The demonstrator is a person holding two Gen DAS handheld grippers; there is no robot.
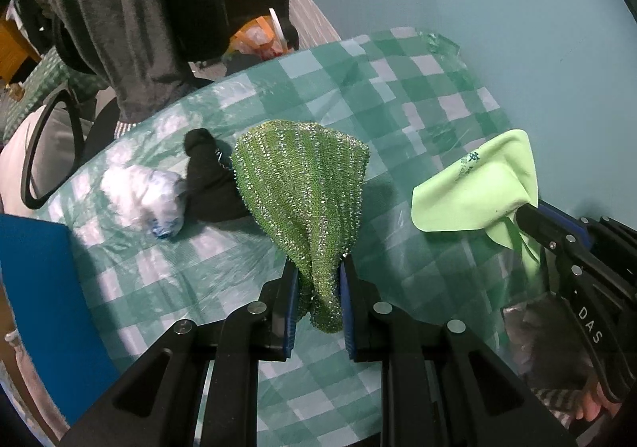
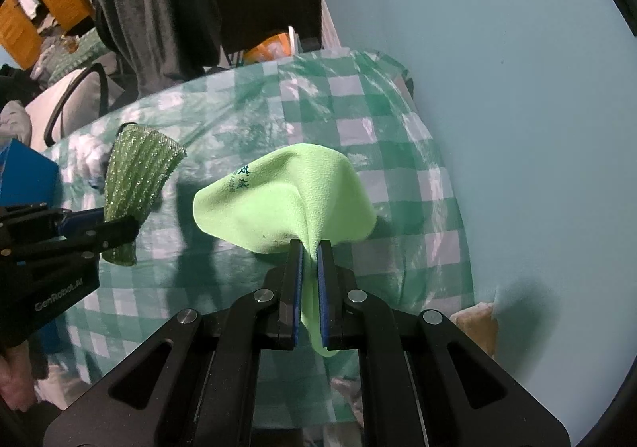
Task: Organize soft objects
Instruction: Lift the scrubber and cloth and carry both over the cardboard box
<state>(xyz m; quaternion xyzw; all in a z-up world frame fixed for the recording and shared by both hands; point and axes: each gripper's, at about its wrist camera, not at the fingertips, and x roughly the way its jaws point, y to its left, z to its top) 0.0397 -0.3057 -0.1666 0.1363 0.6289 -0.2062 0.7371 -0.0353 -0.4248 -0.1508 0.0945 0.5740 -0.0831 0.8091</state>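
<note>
1. Glittery green knit, the scrubbing cloth [image 1: 306, 184] is pinched at its lower end between the blue-padded fingers of the left gripper [image 1: 317, 265] and fans out above the checked tablecloth [image 1: 398, 96]
2. Pale lime and smooth, the microfibre cloth [image 2: 286, 200] is clamped in the right gripper [image 2: 310, 248], its free part spread over the near right of the table beside the blue wall [image 2: 497, 68]
3. Only the left wrist view shows a black sock [image 1: 207, 176] and a crumpled white plastic bag [image 1: 155, 196] lying on the table left of the scrubbing cloth, the two touching
4. Only the right wrist view shows orange cabinets [image 2: 36, 8] at far left and a tan object [image 2: 477, 323] at the wall's foot
5. The microfibre cloth carries dark green print, too small to read; "DAS" stands on the right gripper's side in the left view, "GenRobot.AI" on the left gripper's in the right view
</note>
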